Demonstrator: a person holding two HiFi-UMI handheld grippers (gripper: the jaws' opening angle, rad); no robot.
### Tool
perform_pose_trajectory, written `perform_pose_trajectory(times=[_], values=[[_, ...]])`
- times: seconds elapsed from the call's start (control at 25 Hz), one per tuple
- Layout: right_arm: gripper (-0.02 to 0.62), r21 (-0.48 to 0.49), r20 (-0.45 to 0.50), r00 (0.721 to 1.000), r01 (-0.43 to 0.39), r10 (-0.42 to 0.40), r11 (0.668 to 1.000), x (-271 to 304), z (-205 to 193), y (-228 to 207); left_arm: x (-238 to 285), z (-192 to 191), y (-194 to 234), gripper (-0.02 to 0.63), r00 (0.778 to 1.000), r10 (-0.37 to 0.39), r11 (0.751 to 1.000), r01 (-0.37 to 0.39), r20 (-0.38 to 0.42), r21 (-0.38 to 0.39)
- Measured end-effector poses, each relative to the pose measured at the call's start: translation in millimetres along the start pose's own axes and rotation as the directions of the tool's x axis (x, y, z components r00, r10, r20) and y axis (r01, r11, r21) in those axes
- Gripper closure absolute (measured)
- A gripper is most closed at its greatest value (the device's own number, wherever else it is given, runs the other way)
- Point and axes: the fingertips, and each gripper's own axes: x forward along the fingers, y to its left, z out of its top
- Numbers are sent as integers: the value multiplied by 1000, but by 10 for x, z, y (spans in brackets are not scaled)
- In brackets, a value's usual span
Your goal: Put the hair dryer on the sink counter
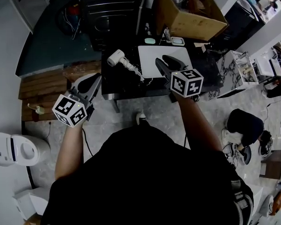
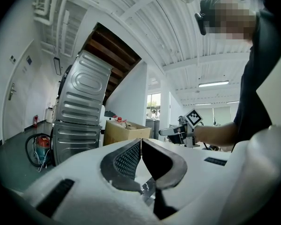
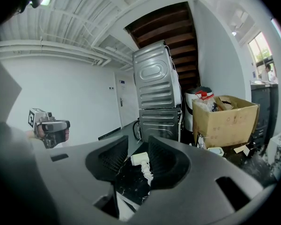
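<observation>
- The white plastic hair dryer (image 1: pixel 116 58) lies on its side on the dark marbled counter (image 1: pixel 124 87), a little above and left of the frame's centre. Its white coiled cord (image 1: pixel 132 70) trails toward lower right.
- Just right of the cord lies a white rectangular slab or basin (image 1: pixel 180 55); I cannot tell which. A brown cardboard box (image 1: pixel 192 13) stands at the upper right.
- The left hand-held gripper (image 1: pixel 94 83) hangs off the counter's lower left edge. It is closed, pad tips touching, and holds nothing.
- The right hand-held gripper (image 1: pixel 163 63) hovers over the white slab, right of the dryer and apart from it. It is closed down on nothing, with only a sliver between its pads, and in its own view the dryer shows beyond them.
- Handling, as a judgement: the dryer is likely light and rigid, and its smooth rounded shell could slip under the pads.
- The straight handle looks like the best place to grip, close to where it meets the barrel, so the head does not swing.
- The springy cord will probably drag behind and may snag on the counter's edge.
- The dryer already rests on a counter, so little may remain to do.
</observation>
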Motion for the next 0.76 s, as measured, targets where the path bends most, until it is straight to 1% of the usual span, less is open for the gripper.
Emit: perform_pose_trajectory(times=[0.32,0.76], values=[[456,-2,-11,1000,11,-11,1000,-59,-40,13,68,90,-88,586,1000,-30,999,30,6,23],[471,16,-23,999,27,-27,999,-97,-150,5,98,96,-153,585,999,-45,999,45,3,21]])
